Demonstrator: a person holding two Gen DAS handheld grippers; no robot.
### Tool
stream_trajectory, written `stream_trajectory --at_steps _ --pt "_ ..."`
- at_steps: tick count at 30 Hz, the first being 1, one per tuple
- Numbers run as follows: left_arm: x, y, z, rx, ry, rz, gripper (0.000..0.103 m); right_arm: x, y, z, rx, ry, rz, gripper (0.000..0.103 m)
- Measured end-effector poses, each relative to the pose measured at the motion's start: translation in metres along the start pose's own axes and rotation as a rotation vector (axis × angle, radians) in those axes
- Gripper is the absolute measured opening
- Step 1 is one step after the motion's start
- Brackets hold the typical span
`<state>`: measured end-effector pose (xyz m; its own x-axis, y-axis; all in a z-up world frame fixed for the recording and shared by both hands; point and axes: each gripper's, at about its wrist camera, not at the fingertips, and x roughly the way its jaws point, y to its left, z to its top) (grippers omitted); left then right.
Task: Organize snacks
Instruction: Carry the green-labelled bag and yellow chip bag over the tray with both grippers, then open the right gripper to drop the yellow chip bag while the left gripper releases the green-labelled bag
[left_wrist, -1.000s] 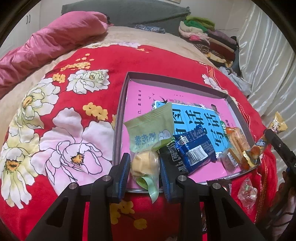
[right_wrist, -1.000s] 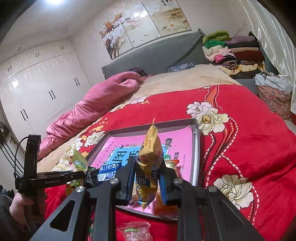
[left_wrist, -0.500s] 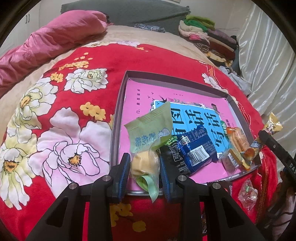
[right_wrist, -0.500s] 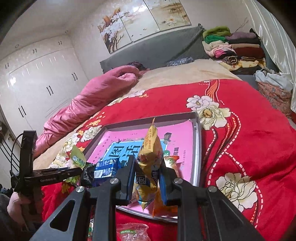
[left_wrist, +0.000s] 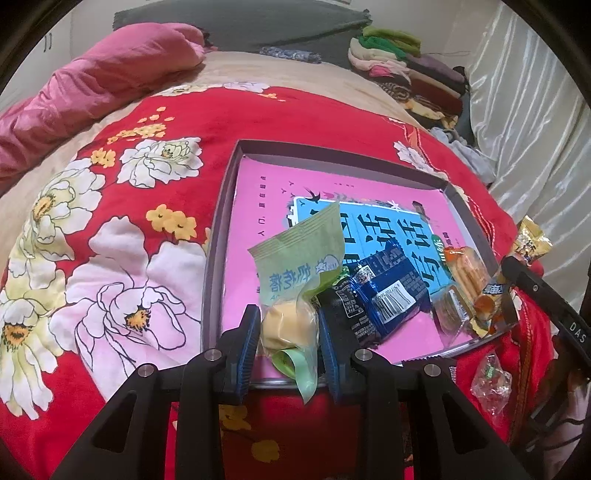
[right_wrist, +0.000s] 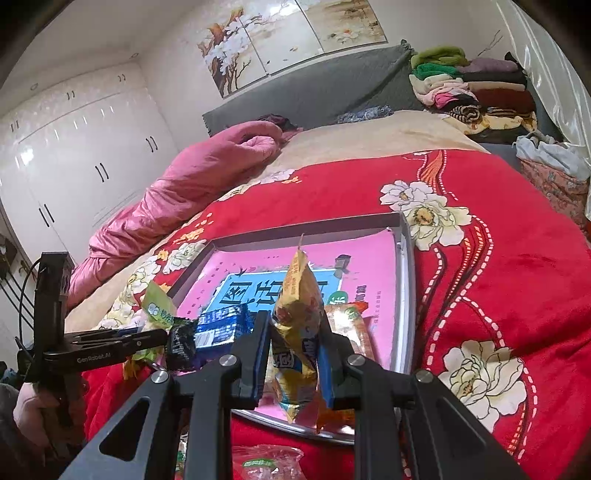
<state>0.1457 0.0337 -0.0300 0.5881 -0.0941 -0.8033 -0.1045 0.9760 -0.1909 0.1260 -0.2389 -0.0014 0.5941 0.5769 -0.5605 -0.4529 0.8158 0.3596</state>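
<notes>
On a red floral blanket, w/ a pink duvet bunched at far left, we hold the left gripper at the near-left corner of a shallow grey tray — its jaws clamped on a green snack packet, a yellow cake showing through the clear lower half. Just right of it, inside the tray, lie a blue wrapped snack and an orange biscuit pack, both over the pink-and-blue printed liner. Further right, we keep the right gripper over the tray's near-right edge, jaws squeezed on an upright yellow snack bag — top crimp pointing up, bottom hanging past the tray rim. A clear-wrapped candy pack sits on the blanket outside the tray, near that corner. Folded clothes are stacked at far right, by the headboard.
</notes>
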Motion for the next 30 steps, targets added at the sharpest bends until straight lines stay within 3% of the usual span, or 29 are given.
stream_trajectory --at_steps 14,30 --pt "0.0 -0.006 -0.002 0.014 0.006 -0.017 0.033 0.007 0.005 -0.003 -0.009 0.026 0.021 0.024" --pt "0.0 -0.017 -0.006 0.054 0.014 -0.013 0.033 0.01 -0.007 -0.002 0.03 0.027 -0.016 0.025"
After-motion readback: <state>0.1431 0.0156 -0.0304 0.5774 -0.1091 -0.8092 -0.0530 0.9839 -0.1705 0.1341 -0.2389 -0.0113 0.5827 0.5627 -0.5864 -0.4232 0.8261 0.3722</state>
